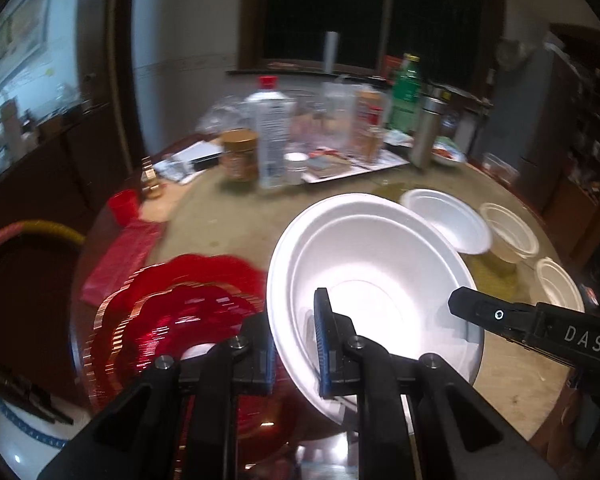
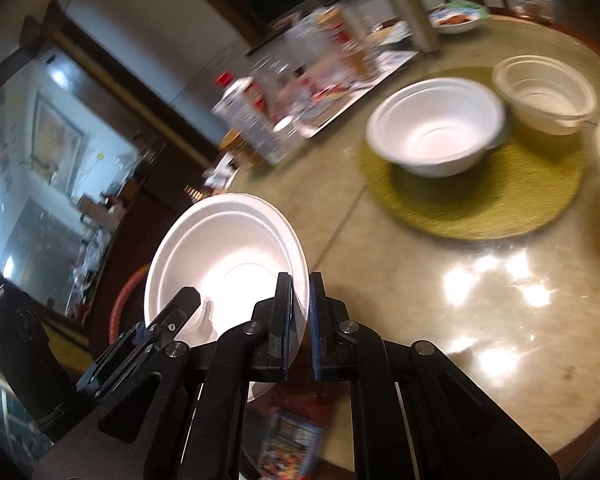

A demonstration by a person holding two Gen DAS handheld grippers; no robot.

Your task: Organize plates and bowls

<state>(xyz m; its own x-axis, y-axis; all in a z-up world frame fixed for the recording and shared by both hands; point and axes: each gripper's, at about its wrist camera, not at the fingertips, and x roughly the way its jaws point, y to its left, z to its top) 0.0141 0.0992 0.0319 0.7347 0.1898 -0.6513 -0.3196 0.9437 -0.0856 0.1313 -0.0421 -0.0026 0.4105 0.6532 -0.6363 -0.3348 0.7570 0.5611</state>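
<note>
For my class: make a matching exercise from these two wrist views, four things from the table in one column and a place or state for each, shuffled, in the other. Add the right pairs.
Things
1. white foam bowl
2. second white bowl
3. red plate
4. steel flask

Places or states
A. standing upright among the bottles at the far side of the table
B. lying flat on the table, below and beside the lifted bowl
C. sitting on the green round mat
D. gripped at its rim by both grippers, tilted

Pairs: 1-D, 2-C, 3-B, 4-A
</note>
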